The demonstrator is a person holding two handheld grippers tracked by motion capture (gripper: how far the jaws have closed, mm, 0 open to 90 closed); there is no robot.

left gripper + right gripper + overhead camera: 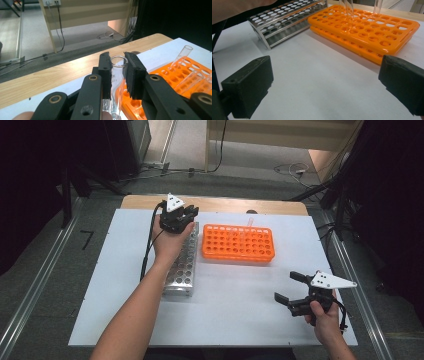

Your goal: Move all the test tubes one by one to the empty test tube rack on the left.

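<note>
Left gripper (117, 72) clamps a clear glass test tube (117, 82), pads pressed on either side just below the open rim; tube stands roughly upright between the jaws. In the high view this gripper (187, 215) sits over the far end of the metal tube rack (181, 267), left of the orange rack (238, 242).

Orange rack lies at the table's far middle, just beside the metal one. Two more clear tubes (180, 58) stand tilted in its holes.

Right gripper (289, 287) rests at the near right of the white table (235, 305), well apart from both racks. Its jaws stand wide apart, nothing between them but bare tabletop; pads (249, 85) black and blocky.
</note>
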